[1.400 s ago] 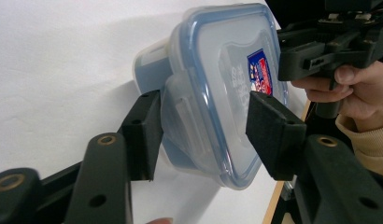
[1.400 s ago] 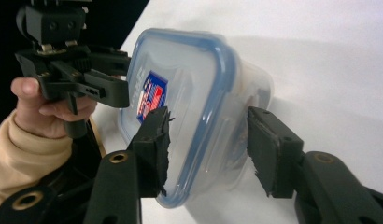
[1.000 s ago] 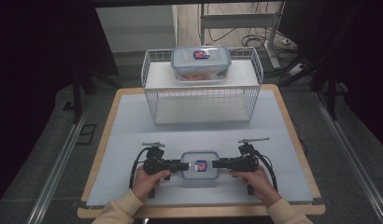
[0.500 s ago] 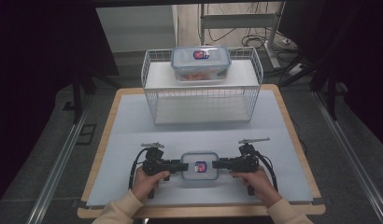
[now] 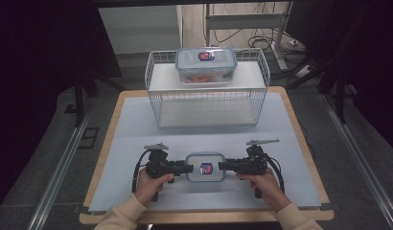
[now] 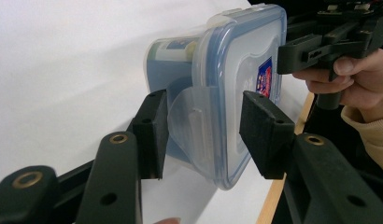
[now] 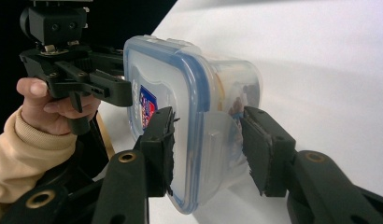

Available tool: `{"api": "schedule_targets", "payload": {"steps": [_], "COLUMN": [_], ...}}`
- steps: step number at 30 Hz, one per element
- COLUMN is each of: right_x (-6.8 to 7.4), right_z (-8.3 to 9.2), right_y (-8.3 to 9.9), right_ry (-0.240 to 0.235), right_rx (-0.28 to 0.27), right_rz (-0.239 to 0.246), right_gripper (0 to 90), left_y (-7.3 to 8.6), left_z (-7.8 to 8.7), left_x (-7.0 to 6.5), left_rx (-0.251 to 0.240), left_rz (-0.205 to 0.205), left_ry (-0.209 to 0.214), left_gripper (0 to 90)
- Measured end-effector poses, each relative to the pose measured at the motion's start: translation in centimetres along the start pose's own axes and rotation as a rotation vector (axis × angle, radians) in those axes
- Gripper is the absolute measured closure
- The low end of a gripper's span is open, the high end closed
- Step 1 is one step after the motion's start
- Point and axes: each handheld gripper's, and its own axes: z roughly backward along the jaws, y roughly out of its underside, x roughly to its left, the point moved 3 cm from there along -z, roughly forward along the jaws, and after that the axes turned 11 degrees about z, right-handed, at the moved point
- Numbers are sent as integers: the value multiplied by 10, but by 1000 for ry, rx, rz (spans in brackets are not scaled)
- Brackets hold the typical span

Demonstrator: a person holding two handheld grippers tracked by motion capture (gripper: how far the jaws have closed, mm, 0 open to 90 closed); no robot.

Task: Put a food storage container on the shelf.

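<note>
A small clear container point(image 5: 205, 167) with a blue-rimmed lid and a red-blue sticker lies on the white mat near the table's front edge. My left gripper point(image 5: 190, 167) meets its left end and my right gripper point(image 5: 222, 166) its right end, both pointing inward. In the left gripper view my jaws point(image 6: 203, 116) straddle the container point(image 6: 227, 84), one pad on the clear latch flap point(image 6: 189, 126), the other on the lid. In the right gripper view my jaws point(image 7: 210, 126) clasp the opposite end point(image 7: 180, 88) the same way over its flap point(image 7: 217, 140).
A white wire basket rack point(image 5: 207, 103) stands at the back of the table. On its top shelf sits a larger clear container point(image 5: 205, 64) with a blue-rimmed lid. The white mat point(image 5: 137, 124) covers the wooden table; dark floor and metal rails lie on both sides.
</note>
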Motion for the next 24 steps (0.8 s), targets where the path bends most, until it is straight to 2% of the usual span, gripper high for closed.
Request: {"api": "schedule_targets", "payload": {"steps": [4, 10, 18, 24], "right_x": [1, 7, 20, 27], "right_z": [5, 13, 31, 43], "right_y": [-7, -23, -60, -91], "right_ry": [7, 10, 33, 45], "right_rx": [-11, -44, -67, -95], "right_rz": [20, 48, 125, 167], "right_gripper": [550, 550, 549, 547], "left_y": [-8, -22, -50, -78], "left_z": [2, 12, 28, 40], "left_x": [-5, -17, -38, -54], "left_rx": [-10, -40, -84, -121], "left_rz": [-11, -57, -118, -173], "left_ry": [1, 2, 7, 1], "left_gripper": [528, 530, 532, 533]}}
